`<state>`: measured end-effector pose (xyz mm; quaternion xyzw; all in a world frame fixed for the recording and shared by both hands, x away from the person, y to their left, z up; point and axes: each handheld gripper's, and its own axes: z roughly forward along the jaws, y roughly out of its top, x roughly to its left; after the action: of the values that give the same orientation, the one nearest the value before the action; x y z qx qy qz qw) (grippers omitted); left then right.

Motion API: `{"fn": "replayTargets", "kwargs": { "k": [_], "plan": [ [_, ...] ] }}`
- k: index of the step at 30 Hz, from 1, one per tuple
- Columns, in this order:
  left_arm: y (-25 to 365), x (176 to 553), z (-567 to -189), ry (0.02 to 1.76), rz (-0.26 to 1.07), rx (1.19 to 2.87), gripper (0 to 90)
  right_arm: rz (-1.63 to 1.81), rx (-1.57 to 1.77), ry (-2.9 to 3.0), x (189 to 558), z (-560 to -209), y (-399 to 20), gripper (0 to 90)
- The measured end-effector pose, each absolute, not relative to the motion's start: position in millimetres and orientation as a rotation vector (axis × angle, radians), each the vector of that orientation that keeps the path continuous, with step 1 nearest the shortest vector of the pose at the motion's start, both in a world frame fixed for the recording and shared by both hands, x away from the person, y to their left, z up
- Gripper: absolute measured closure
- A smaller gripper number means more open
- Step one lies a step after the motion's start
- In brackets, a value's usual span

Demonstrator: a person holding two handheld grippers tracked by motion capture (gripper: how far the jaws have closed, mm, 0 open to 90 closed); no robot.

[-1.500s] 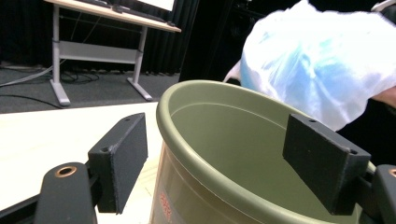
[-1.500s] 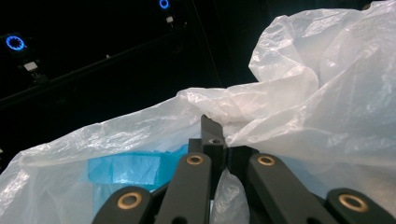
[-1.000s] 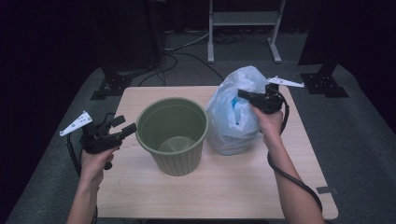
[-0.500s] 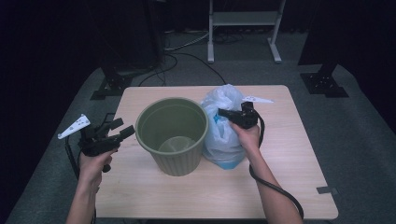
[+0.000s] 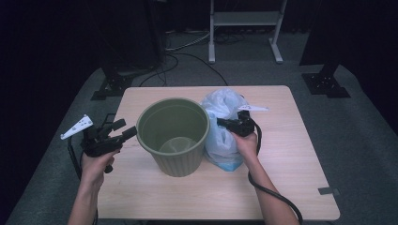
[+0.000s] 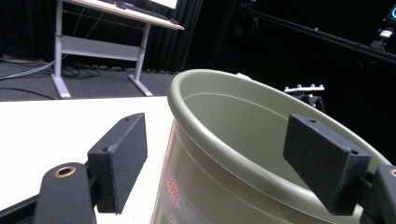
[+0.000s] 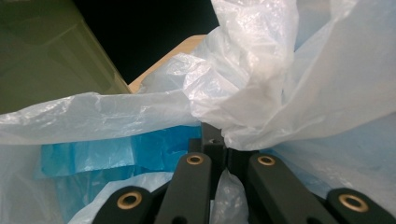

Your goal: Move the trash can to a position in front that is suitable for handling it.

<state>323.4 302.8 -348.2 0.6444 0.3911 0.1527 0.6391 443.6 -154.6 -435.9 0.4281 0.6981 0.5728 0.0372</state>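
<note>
An olive-green ribbed bin (image 5: 174,140) stands upright in the middle of the table. Against its right side leans a white plastic bag (image 5: 224,107) with blue film inside. My right gripper (image 5: 220,123) is shut on a bunched fold of the bag near its top; in the right gripper view the jaws (image 7: 219,142) meet on crumpled white plastic (image 7: 261,84). My left gripper (image 5: 129,131) is level at the bin's left rim and open. In the left gripper view its pads (image 6: 122,156) stand wide, with the bin's rim (image 6: 219,140) between them, untouched.
The light wooden table (image 5: 291,154) has bare room at its front and right. A white desk frame (image 5: 244,18) and loose cables (image 5: 187,47) are on the grey floor behind. Black stand feet (image 5: 326,84) flank the table's back corners.
My right gripper has come down and leftward with the bag, which now rests lower against the bin. The left gripper has stayed where it was.
</note>
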Motion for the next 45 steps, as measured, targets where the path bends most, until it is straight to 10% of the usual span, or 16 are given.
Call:
{"fn": "replayTargets", "kwargs": {
  "k": [19, 34, 45],
  "plan": [
    [301, 324, -347, 0.889, 0.35, 1.479, 20.7, 1.729, 1.295, 2.193, 440, -443, -159, 87.9],
    [303, 323, -345, 0.893, 0.359, 1.48, 20.6, 1.791, 1.249, 2.122, 427, -411, -185, 44.7],
    [304, 322, -345, 0.897, 0.364, 1.473, 20.1, 1.802, 1.199, 2.091, 411, -386, -205, 36.2]
  ]
}}
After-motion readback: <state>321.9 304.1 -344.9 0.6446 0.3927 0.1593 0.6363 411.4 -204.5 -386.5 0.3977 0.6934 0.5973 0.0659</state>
